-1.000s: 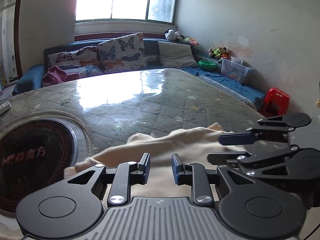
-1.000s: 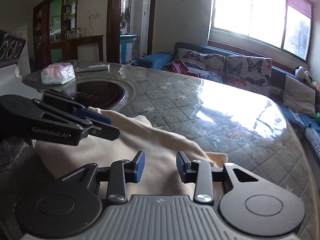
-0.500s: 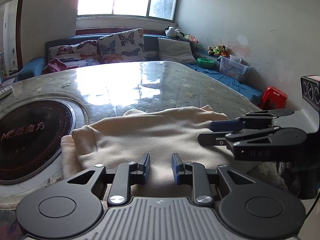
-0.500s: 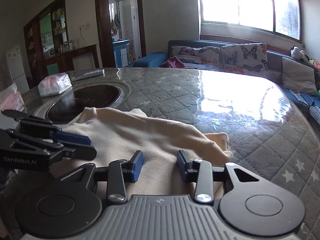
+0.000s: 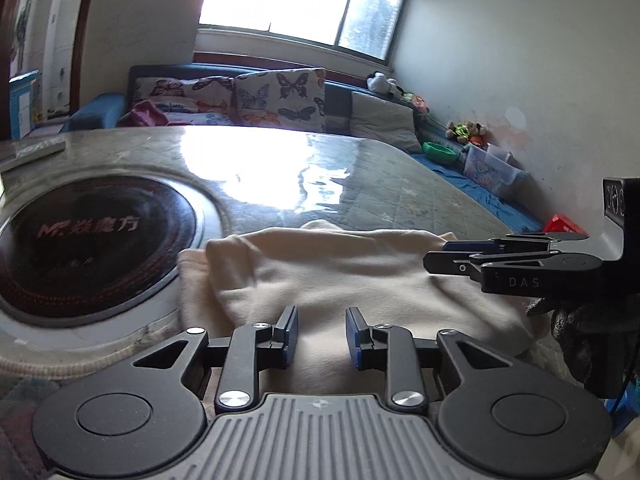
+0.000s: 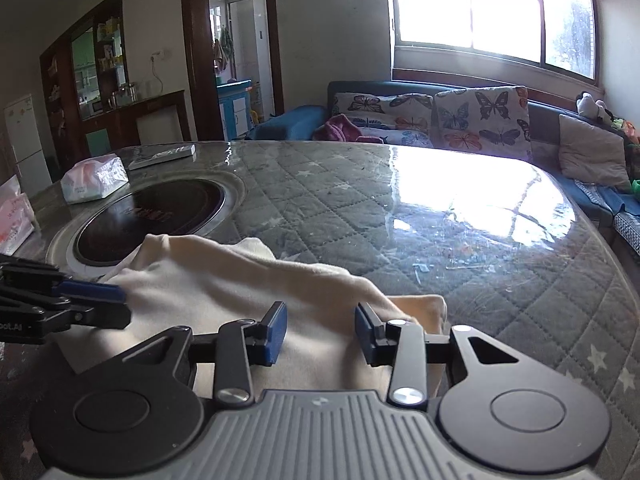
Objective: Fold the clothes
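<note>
Over cream garment (image 5: 340,272), slightly wider fingers (image 5: 289,334)

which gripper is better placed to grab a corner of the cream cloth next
Probably the right gripper: the cloth has a loose corner just beside its open fingers, on the table. The left gripper hangs over the cloth's flat middle.

Soft, matt cream cloth garment (image 5: 340,276) lies on a glossy, quilted surface (image 6: 440,216), seemingly under clear film.

Home living room: sofa (image 6: 540,120) with butterfly cushions (image 6: 480,120), dining table (image 6: 440,216).
</note>
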